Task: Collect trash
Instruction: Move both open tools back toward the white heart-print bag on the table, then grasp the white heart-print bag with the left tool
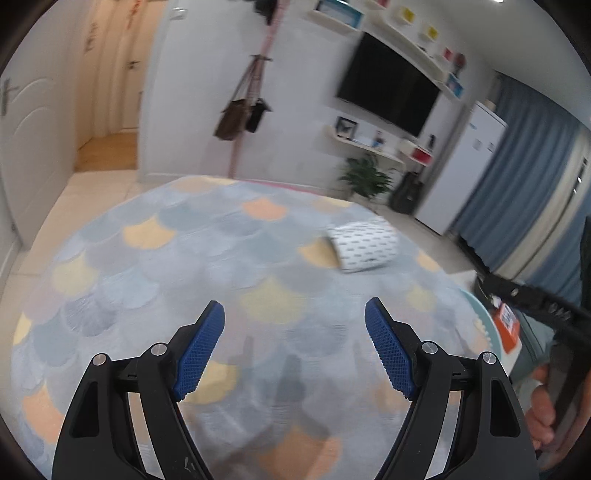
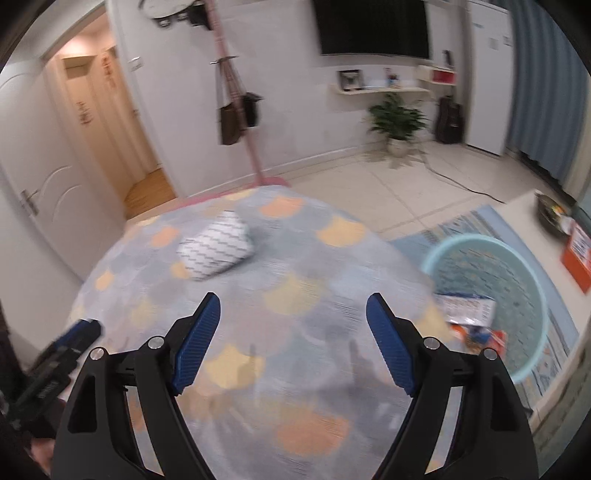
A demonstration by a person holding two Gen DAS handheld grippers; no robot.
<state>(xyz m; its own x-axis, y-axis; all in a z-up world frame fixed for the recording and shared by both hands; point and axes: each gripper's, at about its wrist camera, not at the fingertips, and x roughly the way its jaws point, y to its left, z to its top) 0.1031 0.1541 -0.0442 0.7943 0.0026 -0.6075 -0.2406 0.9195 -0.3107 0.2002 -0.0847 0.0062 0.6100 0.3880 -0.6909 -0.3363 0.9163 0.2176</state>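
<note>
A white patterned package lies on the scale-patterned bed cover, ahead and to the right of my left gripper, which is open and empty above the cover. In the right wrist view the same package lies ahead and to the left of my right gripper, also open and empty. A light blue basin stands on the floor to the right of the bed and holds wrappers. My left gripper shows at the lower left of the right wrist view.
A pink coat stand with bags rises behind the bed. A potted plant, a guitar and a TV are at the far wall. An orange box sits on a low table at right. An open door is at left.
</note>
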